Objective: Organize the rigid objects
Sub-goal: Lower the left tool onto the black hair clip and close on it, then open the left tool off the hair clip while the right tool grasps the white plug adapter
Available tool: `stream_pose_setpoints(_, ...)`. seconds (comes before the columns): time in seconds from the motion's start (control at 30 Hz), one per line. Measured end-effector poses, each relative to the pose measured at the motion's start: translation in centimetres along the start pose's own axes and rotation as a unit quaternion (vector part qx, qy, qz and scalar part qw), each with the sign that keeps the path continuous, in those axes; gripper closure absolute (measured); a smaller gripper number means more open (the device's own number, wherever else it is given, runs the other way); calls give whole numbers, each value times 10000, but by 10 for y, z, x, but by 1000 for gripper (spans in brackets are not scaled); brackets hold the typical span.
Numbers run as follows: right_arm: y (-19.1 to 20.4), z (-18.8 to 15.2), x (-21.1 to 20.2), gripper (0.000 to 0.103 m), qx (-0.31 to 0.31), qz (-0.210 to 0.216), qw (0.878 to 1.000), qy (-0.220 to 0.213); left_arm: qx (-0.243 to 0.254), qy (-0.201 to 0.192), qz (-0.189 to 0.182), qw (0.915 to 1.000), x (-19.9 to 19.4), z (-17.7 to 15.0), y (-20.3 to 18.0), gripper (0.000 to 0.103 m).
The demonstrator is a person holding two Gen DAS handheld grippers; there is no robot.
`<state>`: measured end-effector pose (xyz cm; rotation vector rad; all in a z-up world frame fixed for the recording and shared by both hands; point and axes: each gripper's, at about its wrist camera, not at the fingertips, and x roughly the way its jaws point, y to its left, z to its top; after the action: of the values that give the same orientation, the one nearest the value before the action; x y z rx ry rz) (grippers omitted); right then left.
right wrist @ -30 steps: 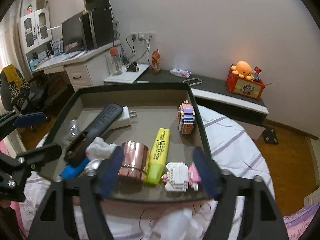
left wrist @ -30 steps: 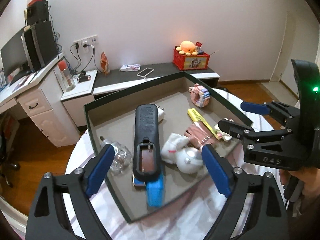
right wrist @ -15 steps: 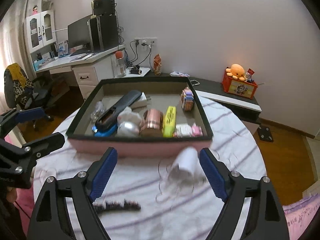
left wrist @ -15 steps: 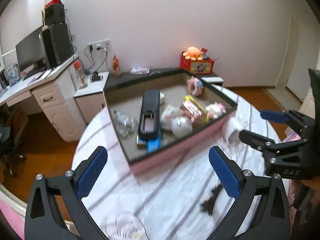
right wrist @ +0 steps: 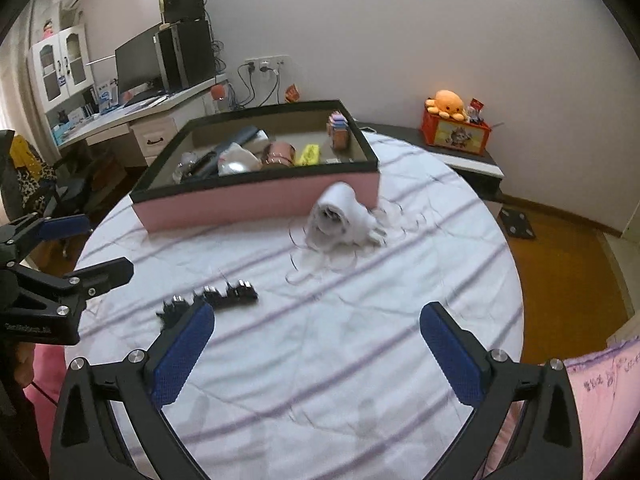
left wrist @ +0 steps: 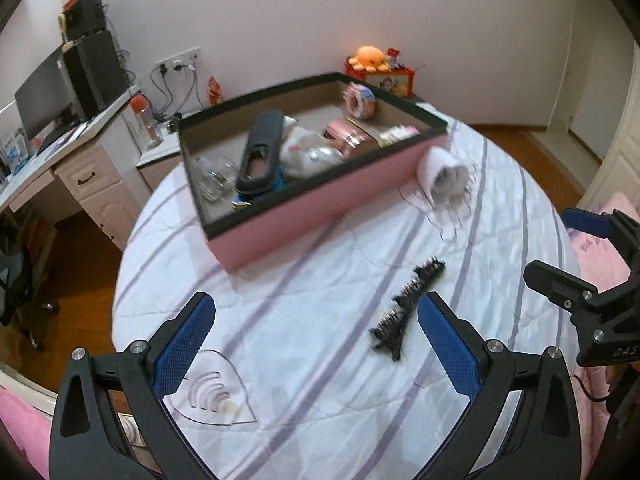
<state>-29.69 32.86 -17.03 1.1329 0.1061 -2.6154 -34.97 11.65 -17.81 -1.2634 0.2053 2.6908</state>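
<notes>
Pink-walled cardboard box with a dark rim (left wrist: pixel 320 196) parked at the far side of the round table under a white striped cloth (right wrist: pixel 320 360), already loaded with a black remote (left wrist: pixel 260 148), a copper-coloured cup (left wrist: pixel 348 140) and a yellow highlighter (right wrist: pixel 310 154), likely as the collecting bin. Black toothed hair clip (left wrist: pixel 404 308) left loose on the cloth, just ahead of the left gripper (left wrist: pixel 316 348). White rolled bundle with thin wire loops (right wrist: pixel 340 216) touching the box's near wall. Left gripper spread wide, nothing between the pads. Right gripper (right wrist: pixel 316 356) opening, likewise empty. Both probably readied for the clip next
</notes>
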Motion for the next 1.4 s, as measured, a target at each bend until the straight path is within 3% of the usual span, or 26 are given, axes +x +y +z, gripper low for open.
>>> stream_pose_setpoints(0.3,-17,-34,17,0,188,88,9989,421,402,551,-112,9976,38,-14,-33,1)
stream_pose_setpoints(0.5,-24,-45,25,0,249,139,9981,550,374,723,-358,9960,56,-13,-44,2)
stream_pose_setpoints(0.6,-29,-47,27,0,301,150,9977,584,353,759,-464,9954,61,-12,-46,17)
stream_pose_setpoints(0.67,-31,-47,28,0,309,160,9977,582,346,648,-497,9961,59,-9,-45,42)
stream_pose_setpoints(0.77,-31,-46,30,0,325,154,9976,591,72,671,-347,9971,58,-6,-36,70)
stream_pose_setpoints(0.8,-30,-46,30,0,318,142,9976,599,-29,687,-295,9972,58,-6,-32,75)
stream_pose_setpoints(1.13,-25,-44,31,0,255,45,9978,617,-221,751,-11,9969,44,-21,-9,76)
stream_pose_setpoints(1.4,-25,-43,33,0,260,24,9977,618,-28,631,-194,9978,50,-15,-13,70)
